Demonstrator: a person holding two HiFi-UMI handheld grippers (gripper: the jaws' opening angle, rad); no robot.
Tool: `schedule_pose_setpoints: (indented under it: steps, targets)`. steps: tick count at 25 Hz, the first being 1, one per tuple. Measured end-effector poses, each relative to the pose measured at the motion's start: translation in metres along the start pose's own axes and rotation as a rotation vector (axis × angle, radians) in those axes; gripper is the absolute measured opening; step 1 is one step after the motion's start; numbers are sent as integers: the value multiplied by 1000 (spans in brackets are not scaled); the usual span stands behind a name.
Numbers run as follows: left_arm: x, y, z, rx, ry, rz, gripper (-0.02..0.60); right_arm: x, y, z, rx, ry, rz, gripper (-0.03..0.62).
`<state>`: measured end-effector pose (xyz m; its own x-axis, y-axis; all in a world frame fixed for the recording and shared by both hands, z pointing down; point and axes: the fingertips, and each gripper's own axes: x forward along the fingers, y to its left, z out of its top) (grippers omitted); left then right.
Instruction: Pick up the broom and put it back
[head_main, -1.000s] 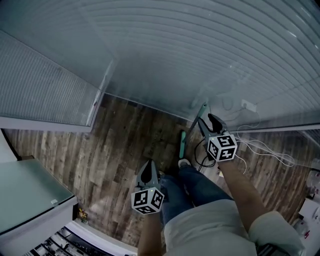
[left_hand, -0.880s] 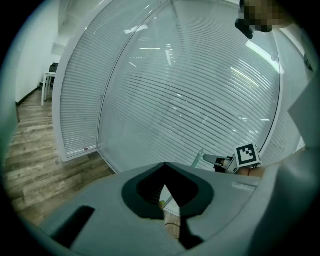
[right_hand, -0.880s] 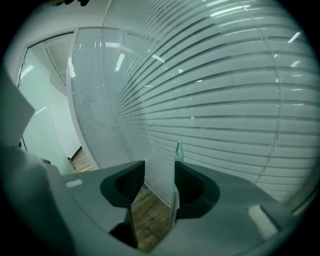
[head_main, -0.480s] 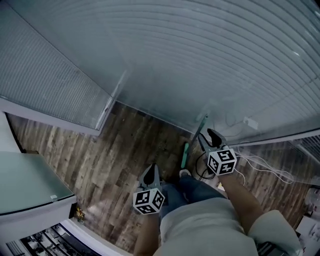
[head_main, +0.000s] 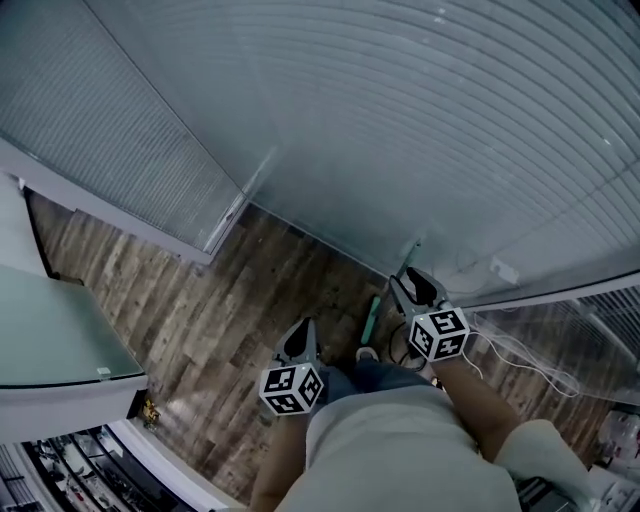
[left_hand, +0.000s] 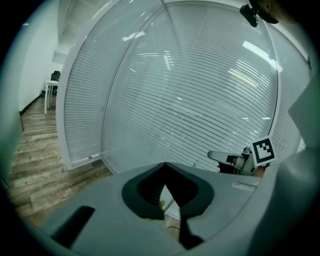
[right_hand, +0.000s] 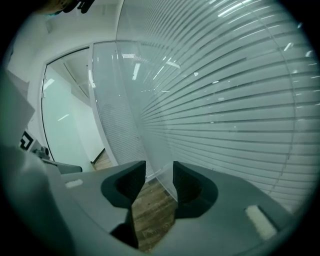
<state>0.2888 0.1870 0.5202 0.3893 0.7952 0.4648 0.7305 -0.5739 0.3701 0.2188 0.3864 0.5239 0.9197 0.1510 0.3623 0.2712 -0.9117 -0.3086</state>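
Apparently the broom (head_main: 371, 318) already leans on the glass wall (head_main: 400, 120), at eight o'clock from the right gripper (head_main: 413, 284). Its jaws stand wide and empty, though they have just closed slightly. The left gripper (head_main: 299, 336) is closed on nothing. Little seems left.

Green broom (head_main: 371, 320) by glass wall (head_main: 400, 120), right gripper (head_main: 415, 287) beside it, left gripper (head_main: 300, 338) apart

Looked like an office, long glass partition walls backed by white horizontal blinds (head_main: 420, 120), grey-brown wood-plank floor (head_main: 250, 290), frosted glass door in a white frame (right_hand: 65, 125), white desk with a dark chair (left_hand: 51, 86) stood down the corridor, white power strip (head_main: 503, 270) and loose white cables (head_main: 520, 360) lay along the wall.
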Motion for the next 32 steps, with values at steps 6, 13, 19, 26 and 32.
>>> schedule_pose_setpoints:
  steps: [6, 13, 19, 26, 32]
  targets:
    - [-4, -6, 8, 2, -11, 12, 6, -12, 32, 15, -11, -5, 101, 174]
    - [-8, -18, 17, -7, -42, 13, 6, -22, 64, 26, -34, -15, 205, 166]
    - [-6, -30, 23, 22, -52, 19, 6, -23, 86, 19, -73, 20, 306, 148]
    - [-18, -26, 23, 33, -56, 32, 6, -24, 118, 17, -128, 28, 388, 91]
    - [-23, -25, 20, 28, -76, 40, 6, -27, 124, 14, -187, 35, 408, 6]
